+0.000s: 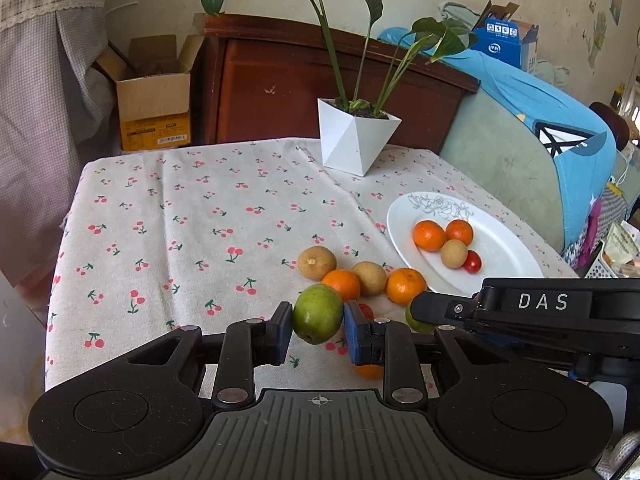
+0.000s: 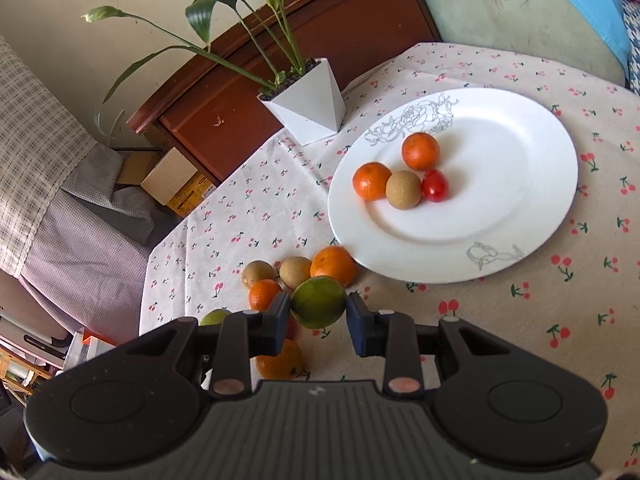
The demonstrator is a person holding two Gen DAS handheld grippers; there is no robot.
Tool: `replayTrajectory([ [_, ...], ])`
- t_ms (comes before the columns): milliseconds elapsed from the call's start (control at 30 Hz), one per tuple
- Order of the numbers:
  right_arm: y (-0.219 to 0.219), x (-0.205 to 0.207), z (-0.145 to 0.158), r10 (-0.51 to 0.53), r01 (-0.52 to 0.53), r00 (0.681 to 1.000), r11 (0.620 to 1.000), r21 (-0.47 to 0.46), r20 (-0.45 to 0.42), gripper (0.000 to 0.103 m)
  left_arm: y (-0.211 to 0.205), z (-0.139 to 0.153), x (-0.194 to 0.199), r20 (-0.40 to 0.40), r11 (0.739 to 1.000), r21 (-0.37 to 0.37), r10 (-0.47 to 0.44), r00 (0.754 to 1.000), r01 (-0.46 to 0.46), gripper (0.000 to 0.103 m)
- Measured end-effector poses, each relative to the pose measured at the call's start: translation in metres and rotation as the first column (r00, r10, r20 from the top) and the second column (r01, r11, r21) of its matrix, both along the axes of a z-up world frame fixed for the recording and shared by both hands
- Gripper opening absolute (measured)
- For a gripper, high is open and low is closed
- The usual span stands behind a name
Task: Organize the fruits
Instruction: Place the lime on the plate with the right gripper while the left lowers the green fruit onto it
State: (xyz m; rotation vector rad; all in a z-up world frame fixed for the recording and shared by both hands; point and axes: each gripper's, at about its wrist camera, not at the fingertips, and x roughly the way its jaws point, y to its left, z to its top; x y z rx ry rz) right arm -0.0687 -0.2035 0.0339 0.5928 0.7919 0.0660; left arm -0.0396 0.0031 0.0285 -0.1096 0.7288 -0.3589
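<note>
Two green fruits are in play, and we've got one in each gripper. Our left gripper (image 1: 318,326) is pinching a green fruit (image 1: 318,314) across its middle, both blue pads pressed to its sides, and it looks lifted off the cloth. Our right gripper (image 2: 318,314) brackets a second green fruit (image 2: 319,302): the left pad touches it, while the right pad looks just shy of contact, so we call that grip not yet closed.

These look firm, smooth-skinned and light, so we judge a gentle squeeze at the widest girth is best; round skins can roll out.

Beyond the fingers lies the loose pile (image 1: 356,276) of oranges and brown fruits, touching one another. Just past it sits the white plate (image 2: 520,200), already bearing two oranges, a brown fruit and a cherry tomato. Underneath is a soft cherry-print tablecloth (image 1: 180,220), slightly wrinkled. Farther back stand a potted plant (image 1: 356,140), a wooden cabinet (image 1: 280,88) and a cardboard box (image 1: 154,108).
</note>
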Motion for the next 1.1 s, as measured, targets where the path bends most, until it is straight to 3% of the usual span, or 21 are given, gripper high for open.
replayTrajectory([
  [267, -0.030, 0.007, 0.049, 0.032, -0.027, 0.998, 0.995, -0.092, 0.056, 0.031, -0.025, 0.021, 0.001, 0.019, 0.993, -0.077, -0.090, 0.996, 0.092, 0.025],
  [400, -0.051, 0.015, 0.057, 0.059, -0.053, 0.997, 0.990, -0.127, 0.043, 0.031, -0.047, 0.028, 0.004, 0.036, 0.986, -0.087, -0.142, 0.989, 0.145, 0.025],
  [500, -0.070, 0.017, 0.052, 0.024, -0.021, 0.999, 0.992, -0.124, 0.023, 0.031, -0.060, 0.027, 0.009, 0.034, 0.982, -0.097, -0.162, 0.986, 0.164, 0.025],
  [600, -0.089, 0.019, 0.042, -0.039, 0.038, 0.999, 0.999, -0.038, -0.014, 0.031, -0.073, 0.024, 0.014, 0.025, 0.981, -0.094, -0.171, 0.985, 0.172, 0.025],
  [1100, -0.106, 0.022, 0.011, -0.140, 0.139, 0.981, 0.990, -0.016, -0.135, 0.031, -0.104, -0.001, 0.030, -0.026, 0.980, -0.085, -0.181, 0.983, 0.178, 0.025],
])
